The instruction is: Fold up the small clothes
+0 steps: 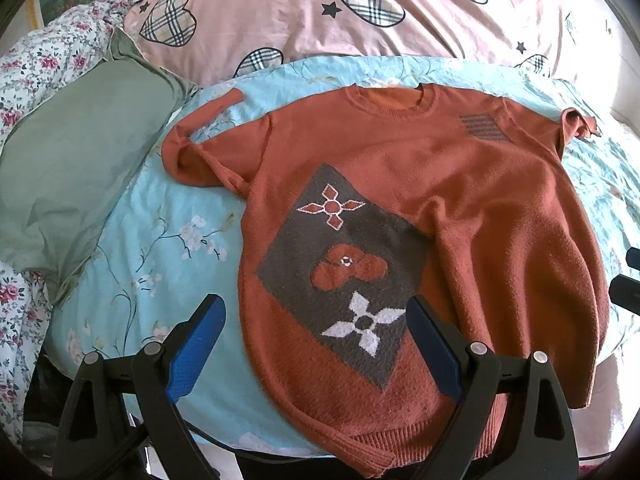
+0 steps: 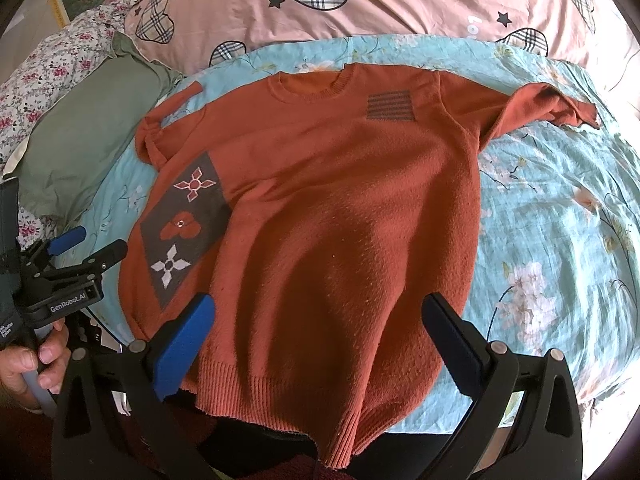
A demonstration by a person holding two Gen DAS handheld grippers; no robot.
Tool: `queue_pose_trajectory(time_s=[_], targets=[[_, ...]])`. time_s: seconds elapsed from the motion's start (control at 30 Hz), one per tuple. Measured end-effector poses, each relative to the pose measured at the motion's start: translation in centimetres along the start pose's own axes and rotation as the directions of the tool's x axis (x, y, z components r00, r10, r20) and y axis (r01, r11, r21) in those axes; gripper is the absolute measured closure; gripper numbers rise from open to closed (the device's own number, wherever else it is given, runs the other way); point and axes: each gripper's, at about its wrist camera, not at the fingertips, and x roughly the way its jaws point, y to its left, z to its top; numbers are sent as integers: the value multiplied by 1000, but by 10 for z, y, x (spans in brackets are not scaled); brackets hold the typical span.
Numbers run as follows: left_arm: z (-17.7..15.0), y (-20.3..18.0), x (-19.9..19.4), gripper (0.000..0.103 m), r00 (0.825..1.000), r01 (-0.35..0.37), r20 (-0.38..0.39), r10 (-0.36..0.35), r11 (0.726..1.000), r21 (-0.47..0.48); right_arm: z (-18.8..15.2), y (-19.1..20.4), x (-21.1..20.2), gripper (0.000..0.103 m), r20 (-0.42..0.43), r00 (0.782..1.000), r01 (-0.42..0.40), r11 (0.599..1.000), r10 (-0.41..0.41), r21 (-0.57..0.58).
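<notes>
Rust-orange knit sweater (image 2: 340, 208) lies face-up and flat on the blue floral sheet (image 2: 560, 216), ribbed hem at the near edge, collar toward the pink duvet (image 2: 400, 4); both sleeves are bunched. Grey diamond patch (image 1: 340, 272) with flower motifs on the front. Left gripper (image 1: 316, 340) and right gripper (image 2: 320, 336) hover above the hem, jaws spread, holding nothing. A hand (image 2: 28, 364) holds the left handle. Green pillow (image 1: 68, 172) at the sheet's left edge.

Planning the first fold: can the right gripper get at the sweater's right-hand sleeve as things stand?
Probably yes. The right gripper is open above the sweater, and the sleeve lies spread on the blue floral bedspread with nothing on it.
</notes>
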Motion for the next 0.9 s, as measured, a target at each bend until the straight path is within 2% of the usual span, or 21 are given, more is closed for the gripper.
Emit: queue_pose_trajectory(time_s=[0.17, 0.27, 0.4, 0.57, 0.77, 0.9], targets=[[1, -3, 5, 11, 1000, 3, -9, -3, 1000, 12, 3, -4, 2, 0, 1, 1000, -13, 1000, 13, 20], [3, -4, 10, 10, 999, 37, -25, -37, 999, 7, 2, -10, 7, 0, 0, 999, -33, 999, 33, 43], [8, -7, 17, 10, 998, 53, -36, -52, 999, 9, 8, -21, 8, 0, -16, 999, -46, 995, 48, 87], [12, -9, 24, 10, 996, 71, -46, -71, 997, -4, 19, -38, 6, 0, 2, 999, -43, 991, 43, 125], [25, -8, 35, 10, 996, 68, -55, -69, 998, -13, 35, -82, 8, 0, 38, 999, -33, 977, 25, 212], [35, -8, 46, 10, 998, 39, -55, -39, 999, 2, 54, -127, 10, 0, 91, 996, -29, 959, 3, 280]])
